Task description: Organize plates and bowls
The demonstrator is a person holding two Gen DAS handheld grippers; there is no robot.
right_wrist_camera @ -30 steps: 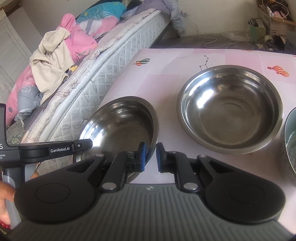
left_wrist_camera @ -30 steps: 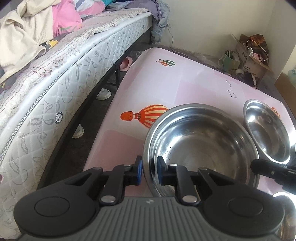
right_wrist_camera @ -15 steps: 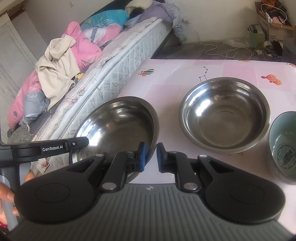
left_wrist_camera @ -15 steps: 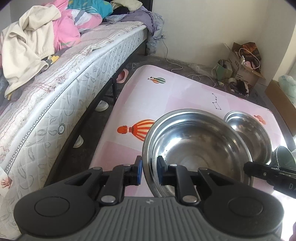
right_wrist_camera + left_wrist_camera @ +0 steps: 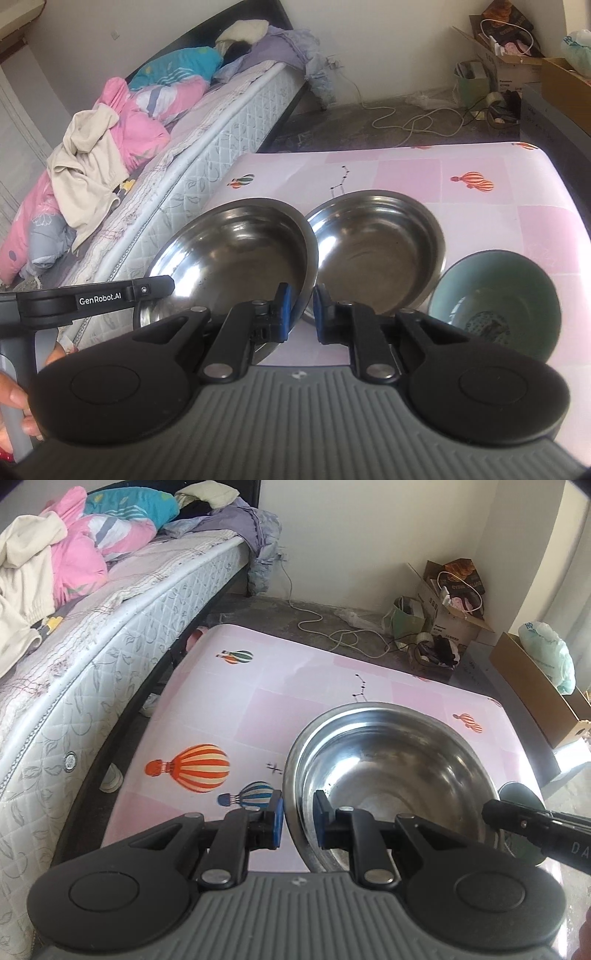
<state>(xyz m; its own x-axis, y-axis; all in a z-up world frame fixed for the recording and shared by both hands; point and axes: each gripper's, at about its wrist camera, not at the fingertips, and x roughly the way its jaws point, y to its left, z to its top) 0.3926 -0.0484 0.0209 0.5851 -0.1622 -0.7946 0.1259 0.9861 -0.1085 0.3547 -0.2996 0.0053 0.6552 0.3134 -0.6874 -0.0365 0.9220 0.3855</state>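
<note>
Two claws pinched one steel bowl between them, each gripping the rim from an opposite side. From the left wrist view, the left claw was nearly closed, its blue pads clamped on the bowl's near rim, one pad outside the wall and the other inside. From the right wrist view, the right claw was likewise almost shut, with the bowl's thin right rim pinched between its blue pads. The black finger of the left claw showed at the bowl's left edge in that view, and a hand held the grey handle at the lower left.

The held bowl was tilted and appeared clear of the pink table, overlapping its left edge in the right wrist view. A second steel bowl sat on the table just beside it, and their rims looked close to touching, though whether they met could not be told. A green ceramic bowl stood just to the right of the second steel bowl. Hot-air balloon prints marked the pink surface. A bed piled with clothes ran along the table's left side
</note>
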